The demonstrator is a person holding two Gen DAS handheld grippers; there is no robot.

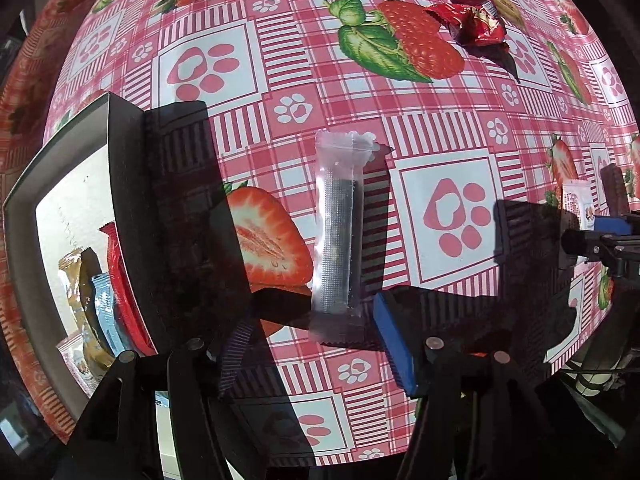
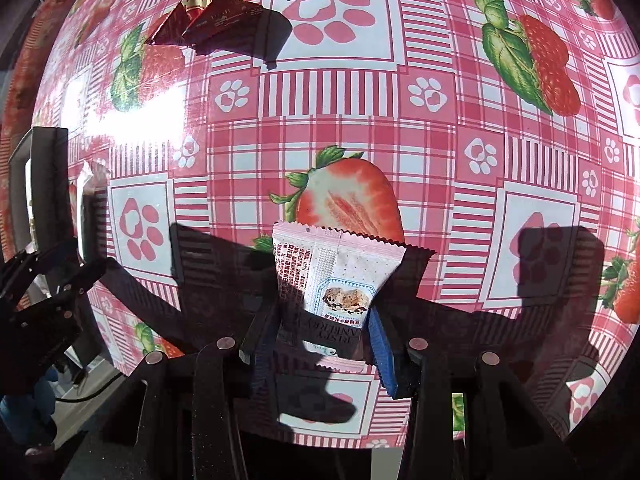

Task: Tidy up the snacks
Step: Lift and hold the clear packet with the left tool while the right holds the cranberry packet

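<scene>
Pink snack packet point(image 2: 340, 280): upside-down "CRISPY", "CRANBERRY", partly hidden; other print illegible.

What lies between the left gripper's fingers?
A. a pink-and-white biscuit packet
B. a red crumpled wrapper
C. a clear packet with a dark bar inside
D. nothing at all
C: in the left wrist view the clear packet lies on the tablecloth between the left gripper's fingers; the red wrappers lie far off, and the biscuit packet is at the right gripper.
</scene>
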